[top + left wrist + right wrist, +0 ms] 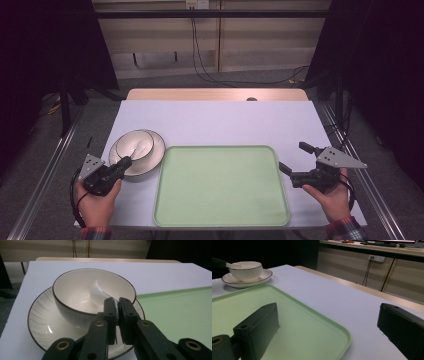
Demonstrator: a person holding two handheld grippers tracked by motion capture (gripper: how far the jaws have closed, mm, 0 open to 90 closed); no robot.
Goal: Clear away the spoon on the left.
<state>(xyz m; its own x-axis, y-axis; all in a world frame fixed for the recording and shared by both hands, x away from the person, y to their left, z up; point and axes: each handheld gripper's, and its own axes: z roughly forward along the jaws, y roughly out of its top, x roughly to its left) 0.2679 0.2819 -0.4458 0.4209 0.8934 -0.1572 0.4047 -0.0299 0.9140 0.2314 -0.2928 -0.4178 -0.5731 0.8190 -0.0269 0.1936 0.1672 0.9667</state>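
— Where was the spoon?

— The white spoon point(98, 293) lay in the bowl point(75, 287), its scoop down inside and its handle reaching over the near rim into the left tongs point(117, 305). Those tongs were clenched on the handle, both jaws pressed flat against it. The bowl stood on a ribbed plate point(42, 317), straight ahead of the left tongs.

— And the other pair?

— The right tongs point(295, 160) were released, jaws spread wide and grasping nothing, held at the right edge of the green tray point(220, 187). In the right gripper view the tray's bare surface ran between and beyond its two jaws, with the bowl and plate far off toward the other tongs.

— How would the spoon handle, in your view?

— It looked glazed ceramic, so I judged it stiff, light, slippery and liable to chip if knocked on the bowl's rim. The grip sat at the very end of the handle, which I thought left the scoop free to swing or twist; a hold further along would have been steadier.

— The bowl and plate?

— Probably heavier and just as smooth. I'd have taken either by the rim, one jaw inside and one outside, and moved slowly, since the bowl merely rested on the plate.
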